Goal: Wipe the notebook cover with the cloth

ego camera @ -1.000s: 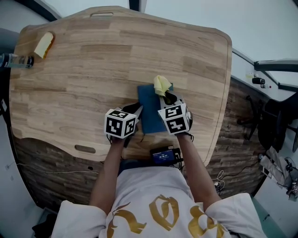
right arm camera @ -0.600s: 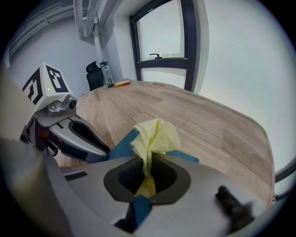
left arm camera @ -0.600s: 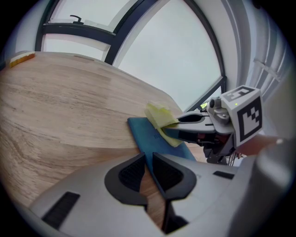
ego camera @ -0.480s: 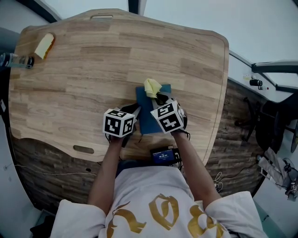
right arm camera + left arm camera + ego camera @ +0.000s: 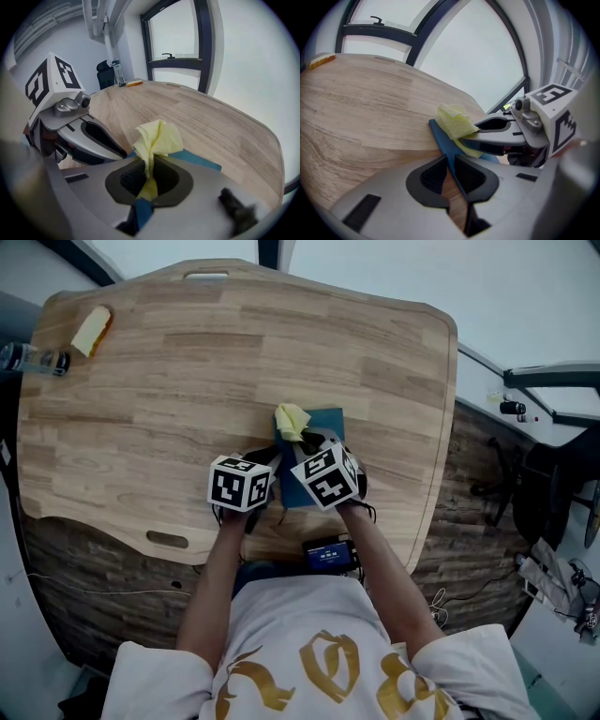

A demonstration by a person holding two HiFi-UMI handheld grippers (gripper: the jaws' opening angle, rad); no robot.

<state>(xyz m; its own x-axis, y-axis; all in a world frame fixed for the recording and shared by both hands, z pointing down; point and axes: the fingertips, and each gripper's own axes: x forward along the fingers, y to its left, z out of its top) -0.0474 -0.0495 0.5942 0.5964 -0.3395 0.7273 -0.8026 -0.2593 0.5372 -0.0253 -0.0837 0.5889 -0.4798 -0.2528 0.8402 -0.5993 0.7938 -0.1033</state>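
Note:
A blue notebook (image 5: pixel 323 425) lies near the front of the wooden table (image 5: pixel 169 381). My left gripper (image 5: pixel 273 461) holds it at its left edge; in the left gripper view the jaws (image 5: pixel 450 169) are shut on the thin blue notebook (image 5: pixel 440 139). My right gripper (image 5: pixel 302 441) is shut on a crumpled yellow cloth (image 5: pixel 291 419), which rests on the notebook's far left corner. Seen from the right gripper view, the cloth (image 5: pixel 158 135) bunches up out of the shut jaws (image 5: pixel 149 176) over the blue cover (image 5: pixel 201 161). The two grippers stand close side by side.
A clear bottle (image 5: pixel 32 360) and a yellow sponge (image 5: pixel 91 330) lie at the table's far left corner. A small black device (image 5: pixel 327 554) sits at the front edge by the person's body. Window frames and an office chair (image 5: pixel 553 484) stand beyond the table.
My right gripper has dragged the yellow cloth leftward across the notebook, from its far middle to its far left corner, and rolled a little. The left gripper has stayed put.

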